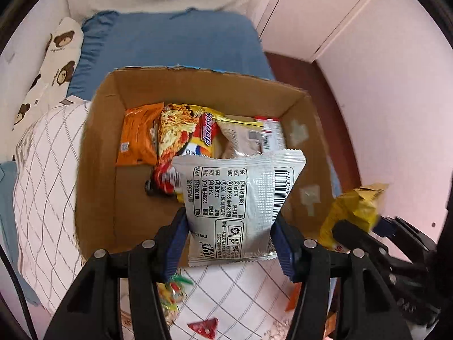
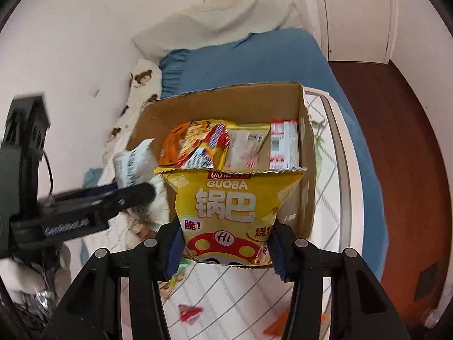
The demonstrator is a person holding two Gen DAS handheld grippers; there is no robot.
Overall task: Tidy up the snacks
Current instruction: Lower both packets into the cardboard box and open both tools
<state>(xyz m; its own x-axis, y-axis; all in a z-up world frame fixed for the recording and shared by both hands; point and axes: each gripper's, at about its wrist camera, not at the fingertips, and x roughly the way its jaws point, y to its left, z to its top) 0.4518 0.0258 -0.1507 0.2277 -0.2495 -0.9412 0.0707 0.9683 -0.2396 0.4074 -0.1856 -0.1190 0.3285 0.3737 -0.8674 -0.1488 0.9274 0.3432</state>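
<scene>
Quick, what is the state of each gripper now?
Left gripper: closed on the silver snack packet.
Right gripper: closed on the yellow snack bag.

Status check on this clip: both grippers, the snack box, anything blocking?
Left gripper shut on silver packet. Right gripper shut on yellow Guoba bag. Cardboard box open, partly filled. Nothing blocking.

Left tongs point(image 1: 229, 240) angled steeply down, clamped on load; right tongs point(image 2: 225, 243) likewise.
</scene>
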